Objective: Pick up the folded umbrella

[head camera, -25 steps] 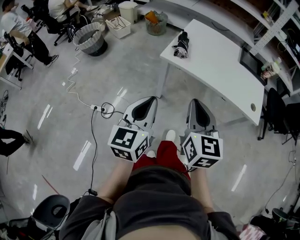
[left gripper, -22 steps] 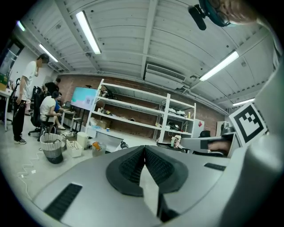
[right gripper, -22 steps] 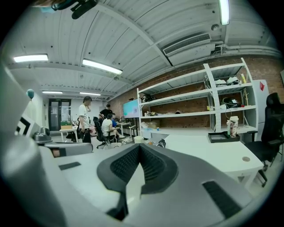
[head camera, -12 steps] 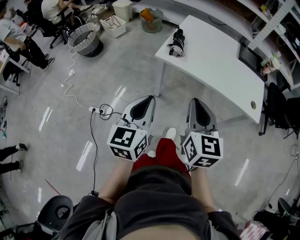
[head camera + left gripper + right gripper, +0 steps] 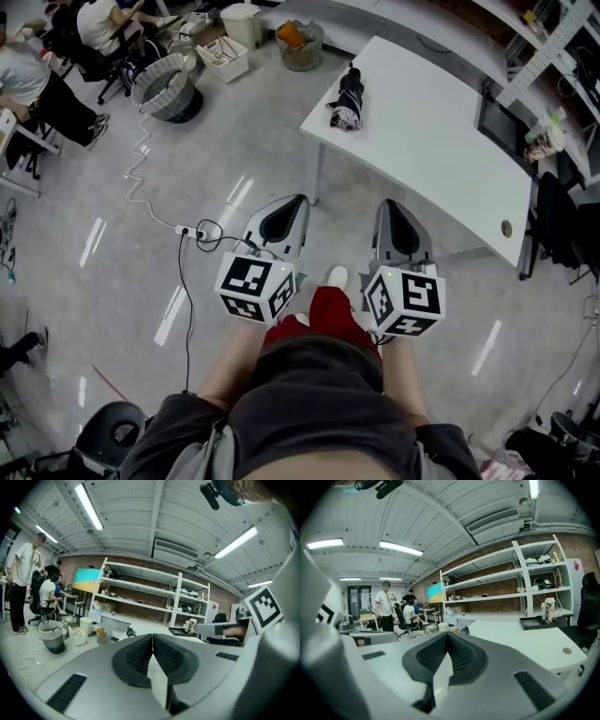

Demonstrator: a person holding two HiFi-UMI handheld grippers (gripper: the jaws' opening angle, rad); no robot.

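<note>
One folded umbrella [image 5: 345, 101] is lying on one white table [image 5: 441, 141] at upper right, the left gripper [image 5: 300, 199] and right gripper [image 5: 390, 202] are making two at mid-frame, and one grey basket [image 5: 164, 86], one white crate [image 5: 222, 56], one white bin [image 5: 239, 22] and one clear tub [image 5: 301, 44] are standing along the top beside two people [image 5: 98, 21].

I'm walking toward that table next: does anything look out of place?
A white cable snakes loose across the floor to a power strip, at the head view's left: a possible trip risk. The folded umbrella lies near the table's corner, fully on it.
</note>
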